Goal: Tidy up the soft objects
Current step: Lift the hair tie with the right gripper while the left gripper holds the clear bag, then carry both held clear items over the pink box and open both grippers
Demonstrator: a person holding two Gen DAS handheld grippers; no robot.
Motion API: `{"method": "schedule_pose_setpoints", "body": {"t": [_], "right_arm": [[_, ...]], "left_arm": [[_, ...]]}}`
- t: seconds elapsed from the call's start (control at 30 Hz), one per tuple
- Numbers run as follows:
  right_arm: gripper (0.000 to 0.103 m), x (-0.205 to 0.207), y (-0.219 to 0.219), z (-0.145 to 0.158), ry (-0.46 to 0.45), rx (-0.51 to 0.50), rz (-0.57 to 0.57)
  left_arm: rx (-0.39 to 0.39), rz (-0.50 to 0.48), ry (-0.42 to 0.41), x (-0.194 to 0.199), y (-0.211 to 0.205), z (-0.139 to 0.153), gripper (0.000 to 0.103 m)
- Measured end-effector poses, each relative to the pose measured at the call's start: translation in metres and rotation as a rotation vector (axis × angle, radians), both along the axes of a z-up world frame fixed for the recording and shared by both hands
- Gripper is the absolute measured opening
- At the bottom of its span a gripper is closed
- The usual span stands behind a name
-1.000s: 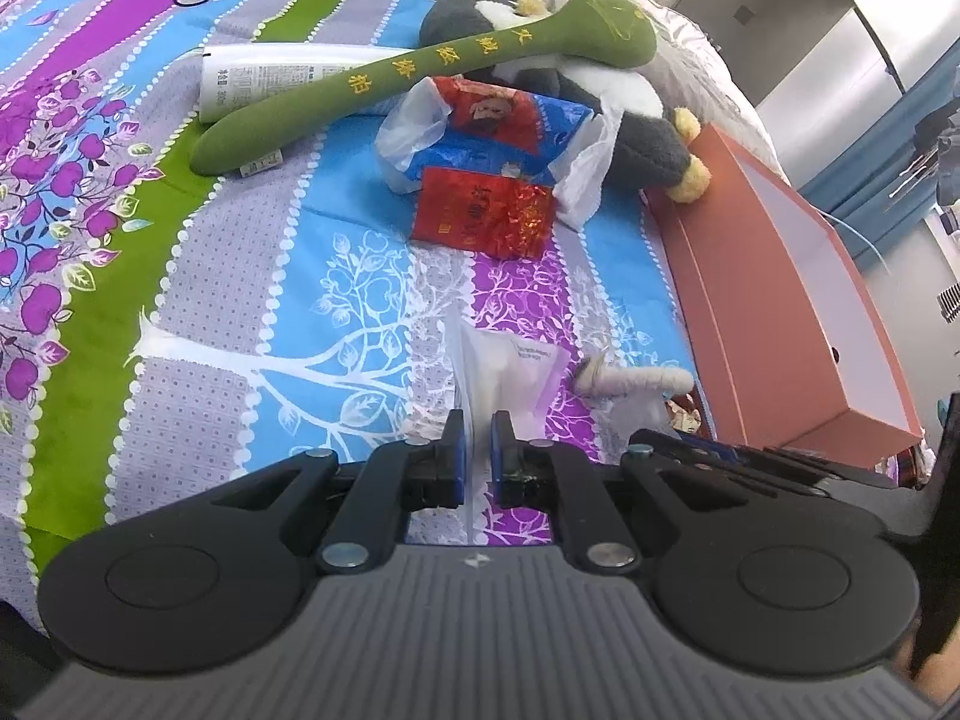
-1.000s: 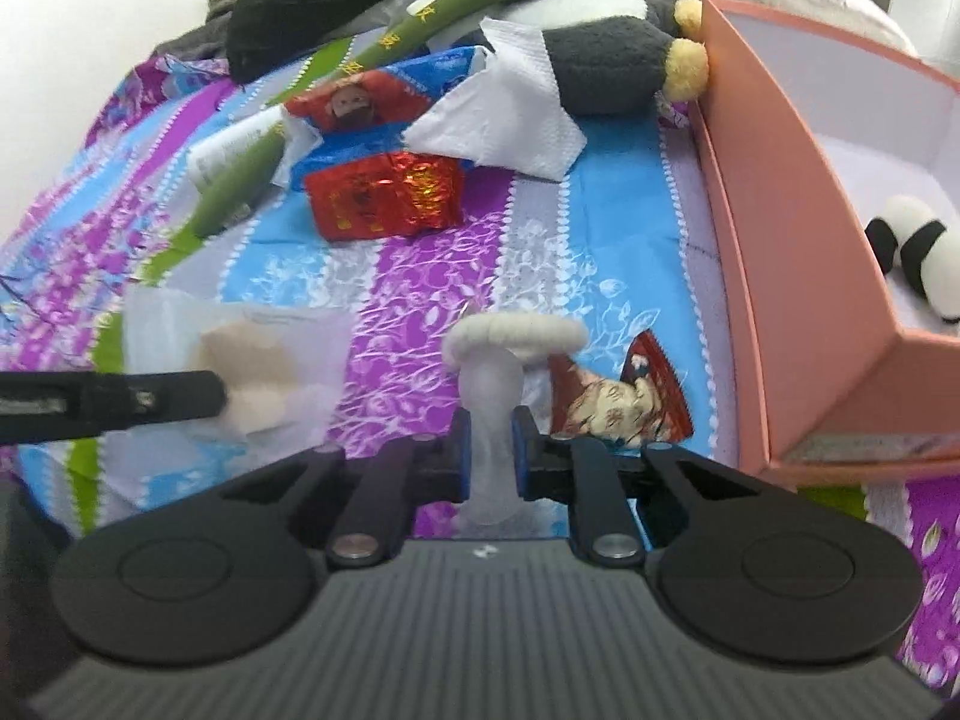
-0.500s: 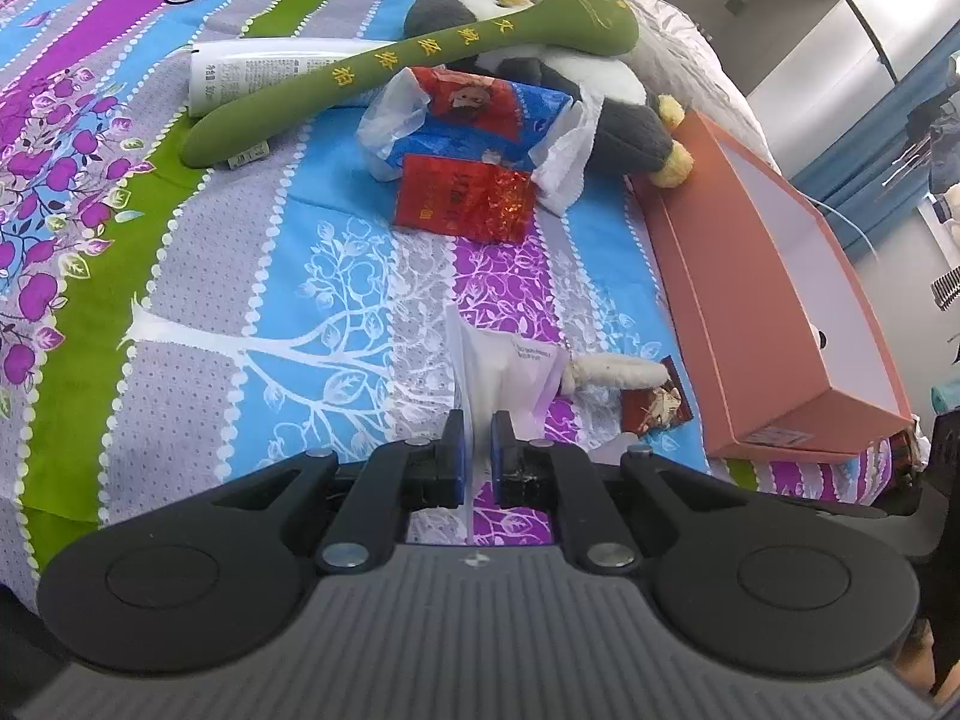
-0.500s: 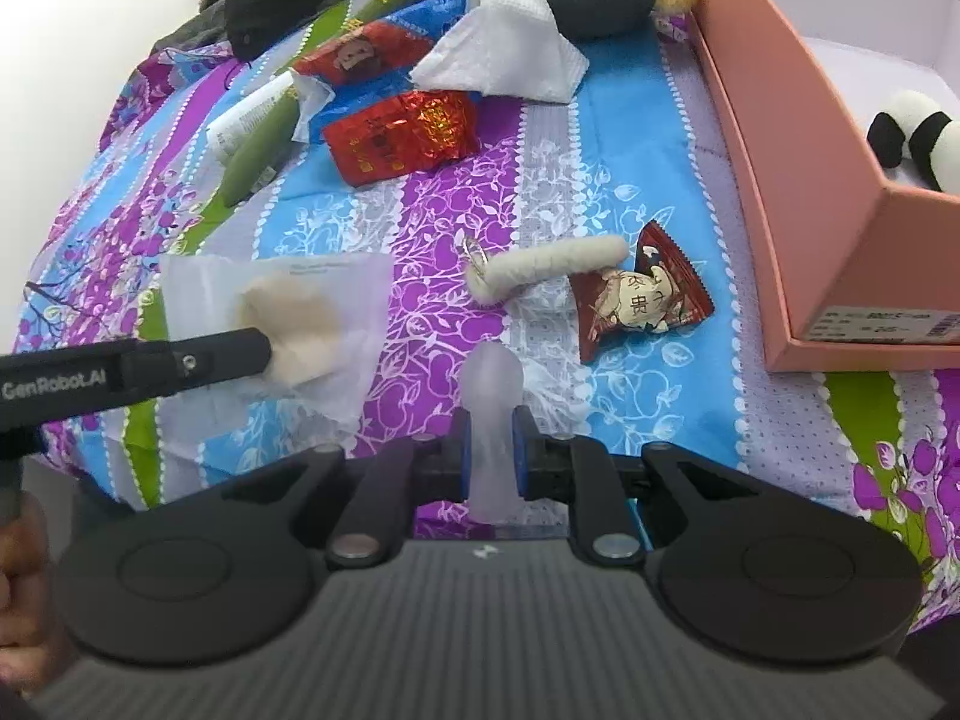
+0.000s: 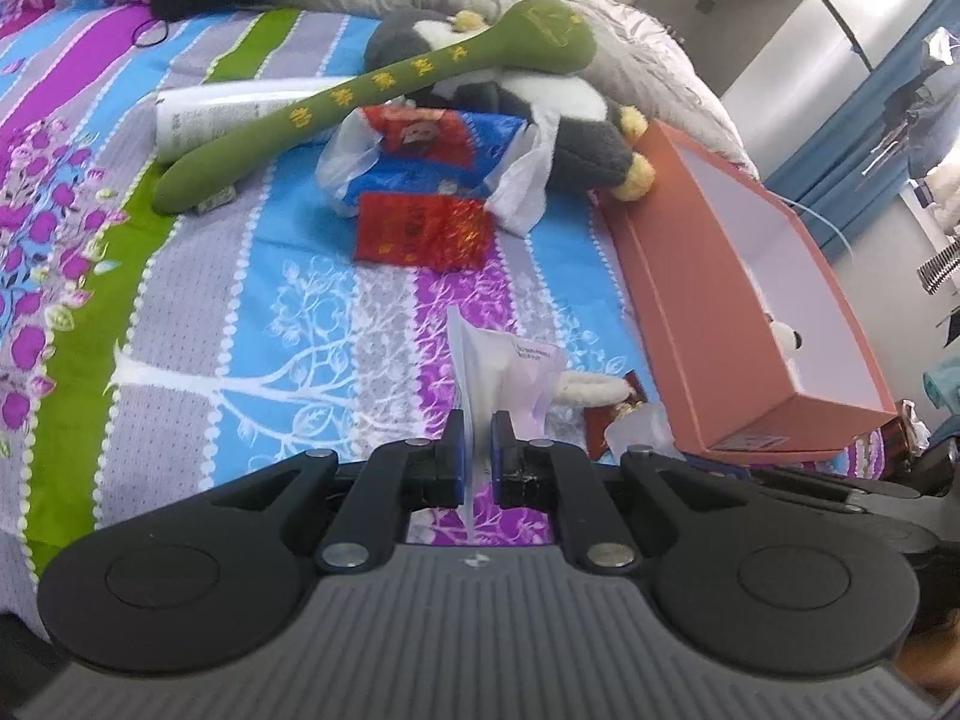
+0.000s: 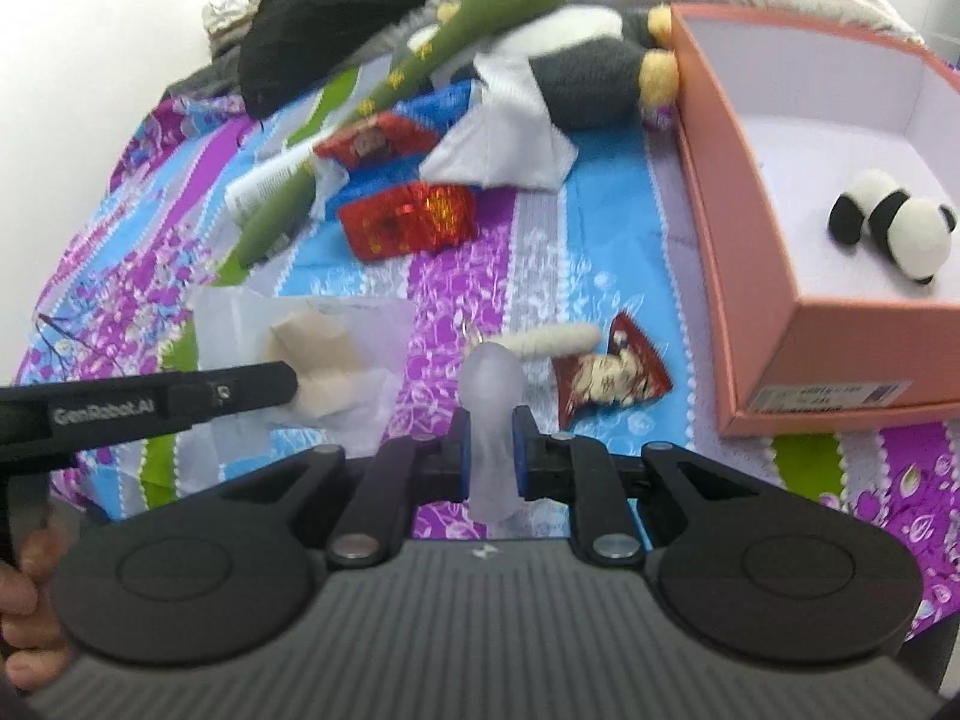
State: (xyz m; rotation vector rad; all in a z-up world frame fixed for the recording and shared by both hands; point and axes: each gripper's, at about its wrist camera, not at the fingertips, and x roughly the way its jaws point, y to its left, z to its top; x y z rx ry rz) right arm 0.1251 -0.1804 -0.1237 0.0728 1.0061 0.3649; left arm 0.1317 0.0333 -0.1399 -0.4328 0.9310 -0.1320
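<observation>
Soft objects are scattered over a bed [image 5: 252, 312] with a striped floral sheet.

Left wrist view: left gripper [image 5: 477, 450], jaws narrow, pinching the edge of a clear plastic bag [image 5: 504, 372] that stands up between the pads. Past it, a white plush stick [image 5: 591, 387] lies on the sheet, touching a small red snack packet [image 5: 624, 405]. Further back: red foil packet [image 5: 420, 231], blue-and-red tissue pack [image 5: 432, 150] in clear wrap, green plush mallet [image 5: 372, 96] lying across a white tube [image 5: 210, 114] and a grey-white plush penguin [image 5: 558, 114]. Orange box [image 5: 678, 300] sits open along the right side of the bed; a small panda plush [image 5: 786, 339] peeks over its wall.

Right wrist view: right gripper [image 6: 492, 456], jaws narrow, clamped on a frosted translucent soft piece [image 6: 493, 414] that sticks up between the pads. Left gripper [image 6: 252, 387] comes in from the left, its tip on the plastic bag [image 6: 336, 324], which has a beige wad inside. A hand [image 6: 30, 600] shows at the lower left edge. White plush stick [image 6: 564, 339] and snack packet [image 6: 606, 381] lie just ahead on the sheet, touching. Orange box [image 6: 744, 276] at right, panda plush [image 6: 894, 225] lying on its white floor. Red foil packet [image 6: 408, 219], tissue pack [image 6: 396, 132], mallet [image 6: 420, 60] and penguin [image 6: 588, 72] sit at the far end.
</observation>
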Motion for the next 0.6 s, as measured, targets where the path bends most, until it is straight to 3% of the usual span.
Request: {"method": "schedule_pose_setpoints", "body": {"t": [0.3, 0.6], "right_arm": [[0.018, 0.001, -0.014, 0.049, -0.125, 0.031, -0.032], [0.018, 0.015, -0.041, 0.105, -0.279, 0.047, -0.094]], "left_arm": [[0.005, -0.052, -0.096, 0.017, -0.016, 0.046, 0.009], [-0.020, -0.107, -0.230, 0.044, -0.038, 0.115, 0.009]]}}
